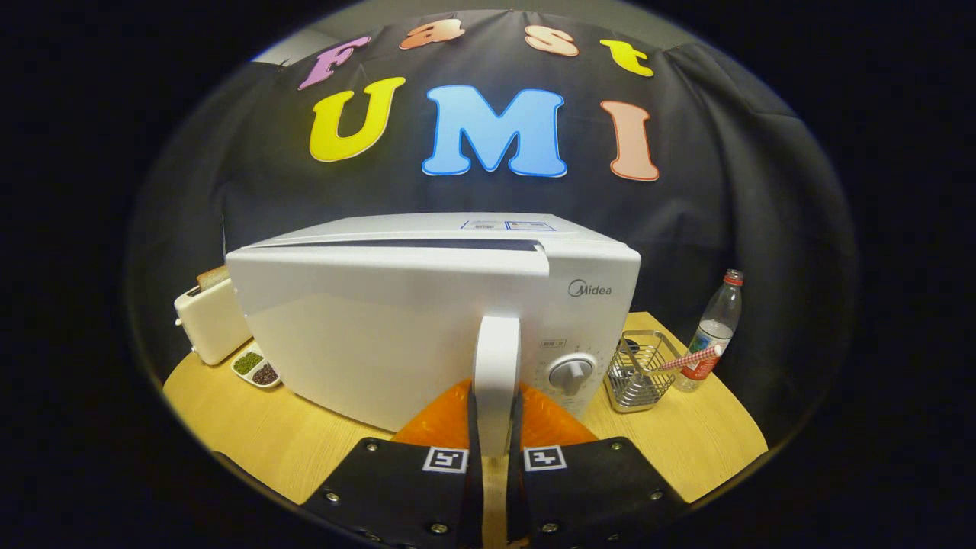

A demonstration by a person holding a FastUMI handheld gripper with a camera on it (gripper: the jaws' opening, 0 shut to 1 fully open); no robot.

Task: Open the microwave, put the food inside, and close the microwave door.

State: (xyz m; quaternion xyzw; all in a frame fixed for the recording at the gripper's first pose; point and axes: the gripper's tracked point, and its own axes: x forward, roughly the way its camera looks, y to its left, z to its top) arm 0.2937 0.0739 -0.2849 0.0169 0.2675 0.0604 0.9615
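Hand-held gripper (496, 446) pinches the microwave (427, 320) door handle (496, 366); wire basket (637, 370) and bottle (713, 332) stand beside.

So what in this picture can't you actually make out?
- Microwave inside: hidden in the gripper view by its white door, only slightly ajar.
- Tool grip: fingers flank the door handle; actual contact is unclear.
- Dial markings: too small.
- Wire basket contents: too small.
- Toaster: partly behind the microwave.
- Small dish: contents unidentifiable.

white microwave (396, 335), red-capped clear bottle (715, 328)
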